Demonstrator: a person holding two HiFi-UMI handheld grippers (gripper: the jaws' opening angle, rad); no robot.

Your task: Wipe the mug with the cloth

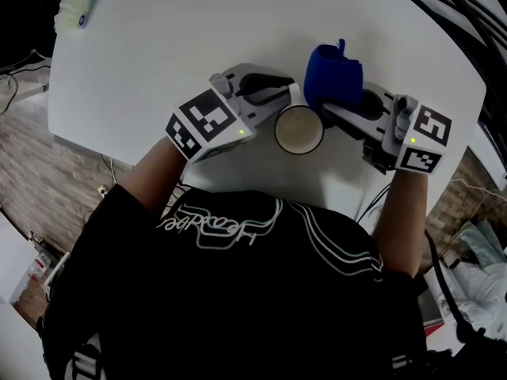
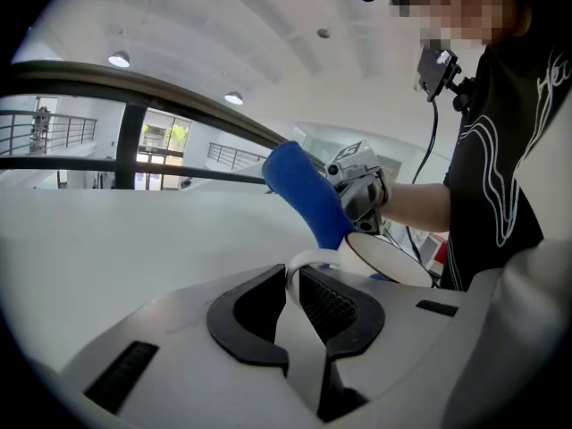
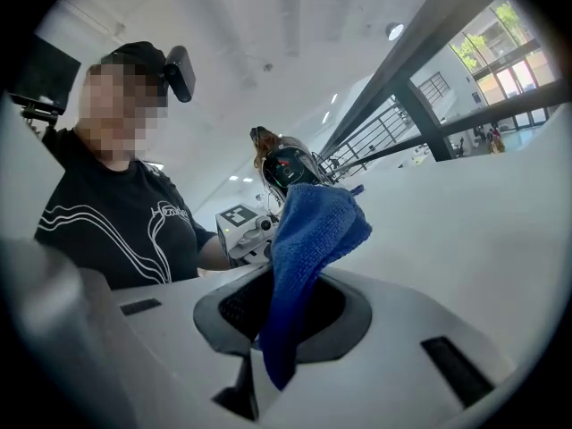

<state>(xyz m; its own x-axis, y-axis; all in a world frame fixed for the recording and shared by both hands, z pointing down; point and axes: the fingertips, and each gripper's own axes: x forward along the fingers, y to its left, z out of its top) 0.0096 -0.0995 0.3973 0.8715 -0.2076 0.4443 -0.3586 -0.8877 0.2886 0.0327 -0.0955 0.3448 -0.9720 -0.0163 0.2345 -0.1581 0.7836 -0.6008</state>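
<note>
The jaws of the left gripper (image 2: pixel 299 284) are narrow, closed on the white handle of the mug (image 2: pixel 393 259). The jaws of the right gripper (image 3: pixel 288 307) pinch the blue cloth (image 3: pixel 315 226). The cloth bundle stands just beside the mug's outer wall, near the counter (image 1: pixel 198 38) edge. Both grasps are done. I judge that most of the rubbing of wall and rim is left.

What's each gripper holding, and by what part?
The left gripper holds the mug by its handle; the right gripper holds the blue cloth by one end.
</note>
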